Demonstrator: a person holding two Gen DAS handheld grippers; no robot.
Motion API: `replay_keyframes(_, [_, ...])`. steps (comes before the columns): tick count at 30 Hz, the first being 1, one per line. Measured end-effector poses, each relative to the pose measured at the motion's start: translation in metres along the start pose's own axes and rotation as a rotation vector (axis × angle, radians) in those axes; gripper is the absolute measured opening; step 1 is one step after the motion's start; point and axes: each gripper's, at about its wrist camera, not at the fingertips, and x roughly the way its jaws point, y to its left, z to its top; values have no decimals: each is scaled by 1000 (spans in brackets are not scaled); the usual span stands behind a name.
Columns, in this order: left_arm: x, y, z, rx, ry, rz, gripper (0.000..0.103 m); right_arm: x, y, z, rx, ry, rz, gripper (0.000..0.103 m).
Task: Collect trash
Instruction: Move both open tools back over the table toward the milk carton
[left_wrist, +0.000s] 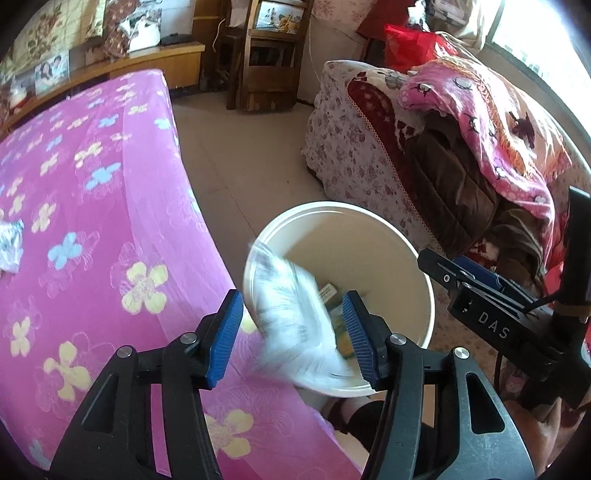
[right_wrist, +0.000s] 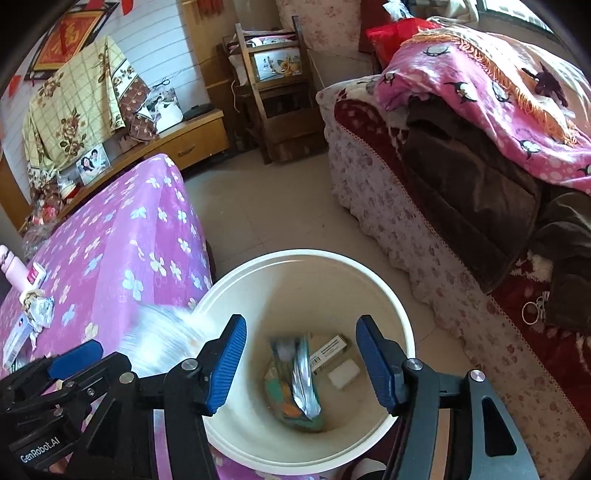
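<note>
A cream bucket (left_wrist: 413, 258) (right_wrist: 369, 280) stands on the floor beside the pink flowered table (left_wrist: 92, 221) (right_wrist: 122, 240). My left gripper (left_wrist: 293, 338) hangs over the bucket's near rim with its jaws apart. A blurred white plastic wrapper (left_wrist: 291, 317) (right_wrist: 162, 339) lies loose between the pads, and neither pad presses on it. My right gripper (right_wrist: 301, 362) is open and empty above the bucket's mouth; it also shows as the right gripper (left_wrist: 480, 295) at the side. On the bucket's floor lie a silvery packet (right_wrist: 303, 376), a small box (right_wrist: 328, 350) and a white piece (right_wrist: 343, 373).
On the table lie a crumpled foil wrapper (right_wrist: 38, 310) (left_wrist: 11, 243), a flat box (right_wrist: 14, 339) and a pink bottle (right_wrist: 7, 266). A sofa (right_wrist: 424, 229) piled with blankets flanks the bucket on the right. A wooden chair (right_wrist: 273, 96) and low cabinet (right_wrist: 192, 144) stand across the tiled floor.
</note>
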Motion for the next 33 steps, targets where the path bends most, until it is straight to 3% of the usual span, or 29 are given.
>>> replay_keyframes(5, [-2, 3, -3, -14, 7, -2, 55, 2, -1, -2, 5, 21, 5, 60])
replay_keyframes(22, [-47, 27, -19, 16, -76, 112, 55, -2, 16, -15, -26, 27, 30, 62])
replay_keyframes(33, [-88, 65, -38, -23, -128, 196, 55, -23, 59, -26, -114, 2, 70, 67])
